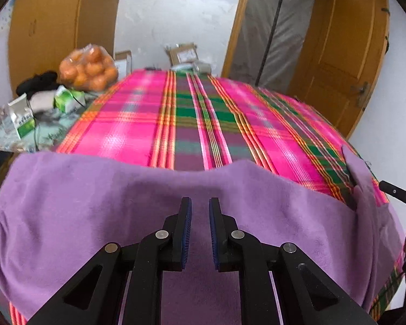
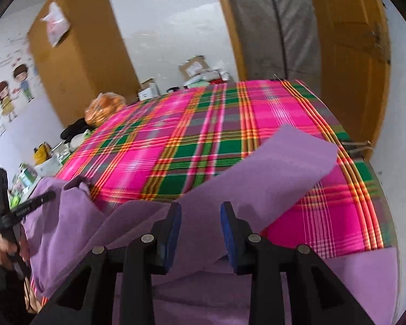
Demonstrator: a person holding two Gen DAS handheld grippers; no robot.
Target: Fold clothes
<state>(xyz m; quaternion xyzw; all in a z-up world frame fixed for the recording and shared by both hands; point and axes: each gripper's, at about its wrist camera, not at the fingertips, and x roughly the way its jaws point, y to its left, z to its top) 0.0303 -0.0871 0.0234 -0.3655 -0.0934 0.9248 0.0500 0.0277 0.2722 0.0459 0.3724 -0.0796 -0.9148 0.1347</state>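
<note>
Fuzzy purple garment [image 1: 100, 216] lay rumpled across the shiny plaid cloth [image 1: 192, 113]; left tongs [image 1: 200, 230] nearly clenched, empty, right tongs [image 2: 200, 230] released above it.

Matt fuzzy purple garment [image 1: 257, 189], woven plaid cloth [image 1: 149, 124], wood door [image 1: 343, 48].

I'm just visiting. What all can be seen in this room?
purple garment: one, purple, at the plaid cloth's near edge, one flap lifted
plaid cloth: one, pink and green, spread under the garment
bag of oranges: one, orange, beyond the cloth's left edge
cartons: two, green and white, near the oranges
wooden door: one, brown, far right
cartoon stickers: two figures, left wall
left tool: one, black, pads nearly together, over the garment
right tool: one, black, pads apart
</note>
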